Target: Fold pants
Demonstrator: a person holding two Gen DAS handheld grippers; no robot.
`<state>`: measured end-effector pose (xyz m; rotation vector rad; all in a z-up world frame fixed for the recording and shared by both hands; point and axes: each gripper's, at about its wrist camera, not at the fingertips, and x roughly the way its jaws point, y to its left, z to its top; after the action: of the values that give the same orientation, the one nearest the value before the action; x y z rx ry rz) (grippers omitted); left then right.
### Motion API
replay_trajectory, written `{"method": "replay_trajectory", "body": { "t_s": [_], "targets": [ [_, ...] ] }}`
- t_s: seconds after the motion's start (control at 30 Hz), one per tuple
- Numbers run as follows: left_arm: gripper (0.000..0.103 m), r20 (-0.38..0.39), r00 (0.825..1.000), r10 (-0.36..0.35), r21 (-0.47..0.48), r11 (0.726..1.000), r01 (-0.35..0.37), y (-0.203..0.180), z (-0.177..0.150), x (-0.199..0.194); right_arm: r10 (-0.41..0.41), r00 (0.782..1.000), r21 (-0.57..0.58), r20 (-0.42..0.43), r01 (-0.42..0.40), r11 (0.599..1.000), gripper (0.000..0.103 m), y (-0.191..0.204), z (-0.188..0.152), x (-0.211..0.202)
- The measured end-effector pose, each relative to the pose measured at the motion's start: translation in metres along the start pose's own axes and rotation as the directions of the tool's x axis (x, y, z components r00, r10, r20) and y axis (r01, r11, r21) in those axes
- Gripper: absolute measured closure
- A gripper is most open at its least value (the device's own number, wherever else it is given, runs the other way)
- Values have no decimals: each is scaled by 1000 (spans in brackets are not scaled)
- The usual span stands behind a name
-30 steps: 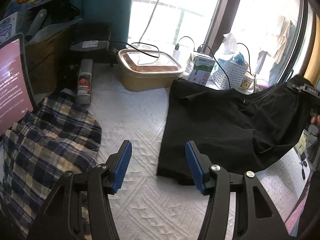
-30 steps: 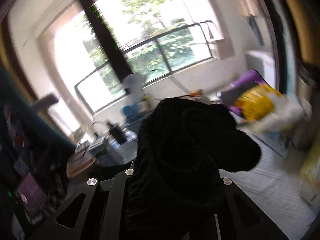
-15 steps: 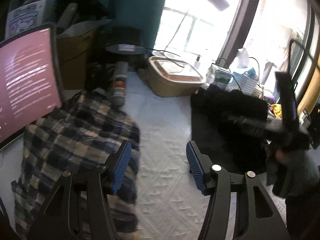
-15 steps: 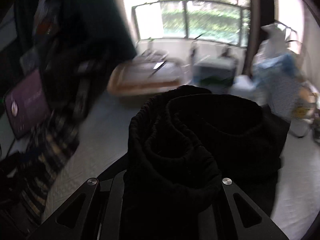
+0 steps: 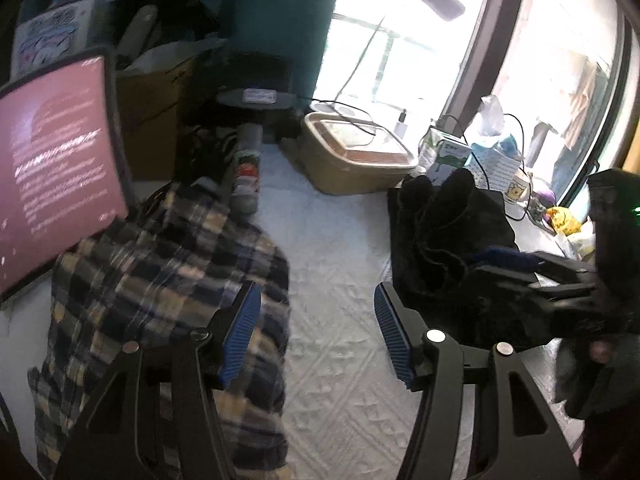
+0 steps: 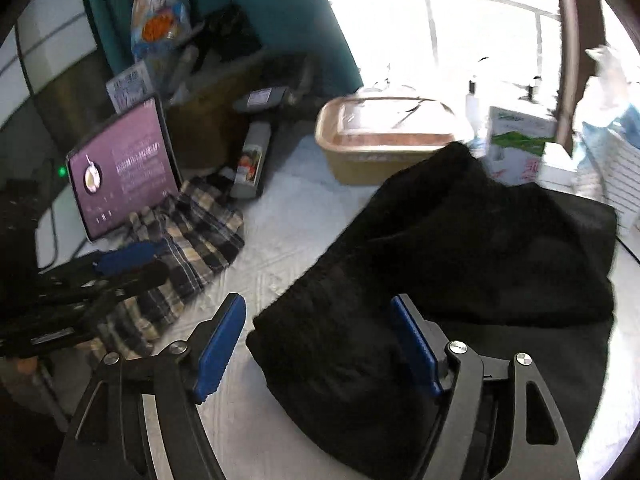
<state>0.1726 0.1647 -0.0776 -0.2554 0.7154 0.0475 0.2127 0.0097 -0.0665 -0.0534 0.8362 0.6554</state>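
Observation:
The black pants (image 6: pixel 480 248) lie doubled over in a thick heap on the white bed cover (image 6: pixel 280 216). My right gripper (image 6: pixel 318 320) hangs low over their near end, jaws opening. The cloth sits between the blue pads (image 6: pixel 218 344), and the left pad stands clear of it. In the left wrist view the pants (image 5: pixel 440 232) bunch up at the right, with the right gripper (image 5: pixel 552 280) reaching in over them. My left gripper (image 5: pixel 316 320) is open with nothing in it, over bare cover between the pants and a plaid cloth.
A plaid cloth (image 5: pixel 160 280) lies crumpled at the left under a propped tablet (image 5: pixel 56 168) with a pink screen. A tan lidded box (image 5: pixel 356 156), a spray can (image 5: pixel 246 168) and a milk carton (image 5: pixel 448 152) line the back by the window.
The right gripper swung down with the bunched black pants, laid them on the cover and spread its jaws off them. The left gripper shifted slightly and stayed open.

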Motion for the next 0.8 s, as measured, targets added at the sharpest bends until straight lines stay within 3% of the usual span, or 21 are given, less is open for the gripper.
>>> {"method": "replay_trajectory", "body": {
  "t_s": [0.13,0.33,0.47,0.57,0.63,0.7,0.8],
  "targets": [
    [43,14,999,-33,100,994,31,-26,22,8,-41,995,26,88,39,999,26,-32,0,-40],
    [42,-1,993,-114,249,962,111,-78,60,37,-170,980,100,99,160,982,27,-109,5,-55],
    [42,-54,989,-138,336,930,148,-110,75,69,-201,975,74,92,194,978,45,-139,15,-55],
    [42,-102,988,-119,417,896,151,-133,81,98,-208,976,25,67,207,978,63,-156,24,-46],
    [42,-130,987,-96,457,877,146,-142,82,116,-205,978,1,35,205,979,65,-164,28,-33],
    [42,-154,986,-66,465,876,132,-145,82,133,-215,977,-21,-4,215,976,65,-173,30,-16],
    [42,-203,979,5,429,899,85,-137,82,164,-241,970,-42,-44,239,970,65,-185,34,9]
  ]
}}
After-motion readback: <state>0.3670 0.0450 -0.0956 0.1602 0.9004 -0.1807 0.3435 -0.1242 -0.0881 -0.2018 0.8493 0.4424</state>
